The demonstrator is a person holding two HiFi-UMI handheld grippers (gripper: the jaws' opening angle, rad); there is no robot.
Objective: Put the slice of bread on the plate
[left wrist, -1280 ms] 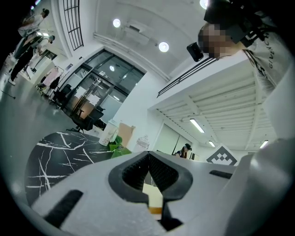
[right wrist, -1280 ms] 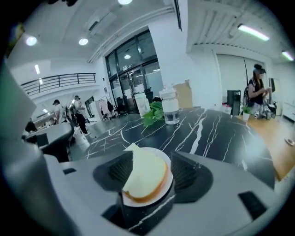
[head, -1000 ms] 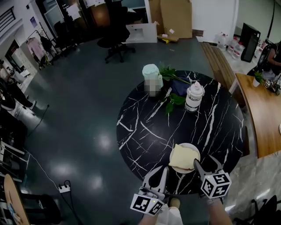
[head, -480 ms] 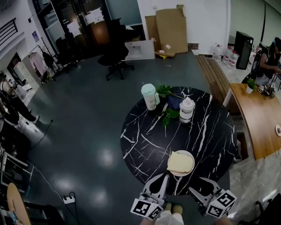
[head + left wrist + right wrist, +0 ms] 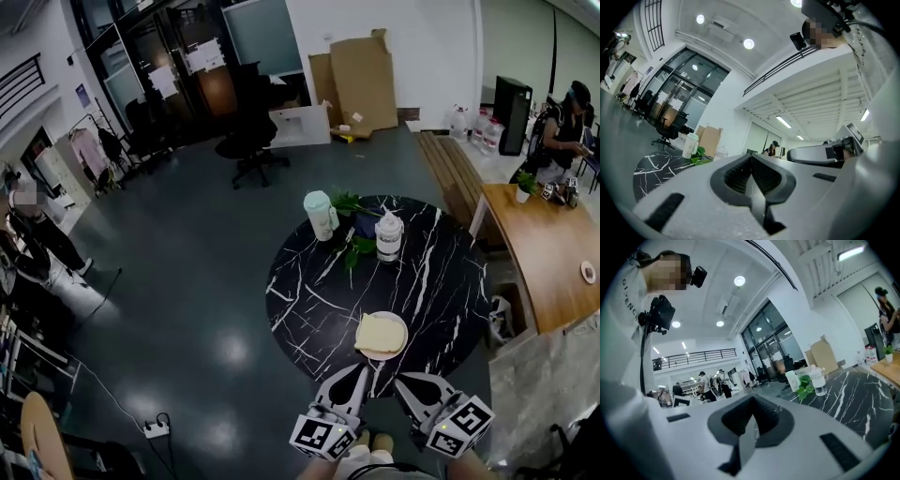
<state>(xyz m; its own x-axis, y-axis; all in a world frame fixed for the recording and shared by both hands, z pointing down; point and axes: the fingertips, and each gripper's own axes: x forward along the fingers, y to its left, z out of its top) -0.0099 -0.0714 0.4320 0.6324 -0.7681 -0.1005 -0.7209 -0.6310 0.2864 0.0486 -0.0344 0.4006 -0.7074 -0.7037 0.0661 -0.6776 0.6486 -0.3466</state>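
Note:
A pale slice of bread (image 5: 378, 333) lies flat on a small white plate (image 5: 402, 325) near the front edge of the round black marble table (image 5: 309, 291). Both grippers are held off the table's near edge, apart from the plate. My left gripper (image 5: 360, 373) is shut with nothing between its jaws; its own view shows the tips (image 5: 751, 157) meeting against the ceiling. My right gripper (image 5: 401, 381) is also shut and empty, its tips (image 5: 753, 397) pressed together in its own view. Neither gripper view shows bread or plate.
A mint lidded cup (image 5: 320, 215), green leaves (image 5: 356, 247) and a clear white-capped jar (image 5: 388, 236) stand at the table's far side. A wooden counter (image 5: 544, 258) runs along the right. An office chair (image 5: 249, 141) and cardboard boxes (image 5: 361, 67) stand beyond.
Both grippers drew back from the plate toward me and rose off the table. The right jaws, open beside the plate before, have closed empty. The bread stays on the plate.

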